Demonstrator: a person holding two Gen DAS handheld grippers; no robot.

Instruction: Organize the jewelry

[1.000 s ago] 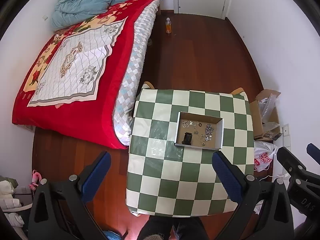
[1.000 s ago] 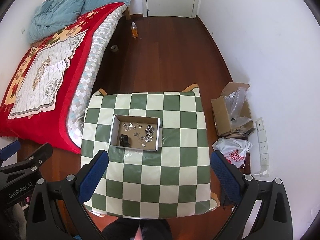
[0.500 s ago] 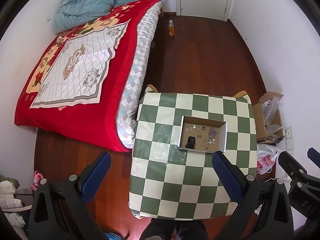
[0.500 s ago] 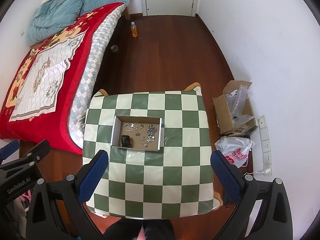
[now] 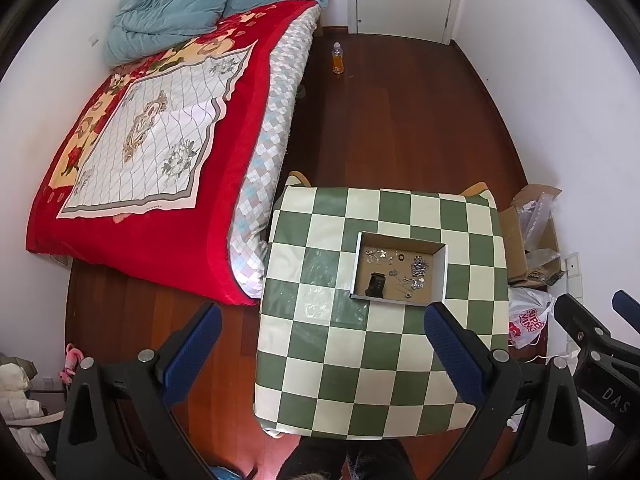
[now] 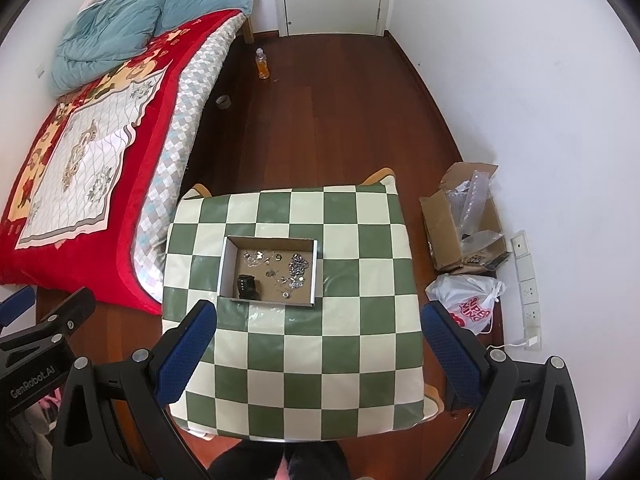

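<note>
A shallow cardboard box (image 5: 439, 276) (image 6: 225, 268) sits on a green-and-white checked table (image 5: 360, 380) (image 6: 320, 360). Inside lie several small silver jewelry pieces (image 5: 418, 268) (image 6: 297, 267) and a black object (image 5: 376, 284) (image 6: 247, 286). My left gripper (image 5: 320, 334) is open and empty, high above the table's near left side. My right gripper (image 6: 318, 332) is open and empty, high above the table's near middle. Each gripper shows at the edge of the other's view.
A bed with a red blanket (image 5: 152, 160) (image 6: 80, 152) stands left of the table. An orange bottle (image 5: 338, 58) (image 6: 262, 64) stands on the wooden floor. A cardboard carton (image 6: 464, 224) and a white plastic bag (image 6: 466, 300) lie by the right wall.
Both grippers have risen and drawn back; the table and box look smaller and more of the room shows. Both stay open and empty.
</note>
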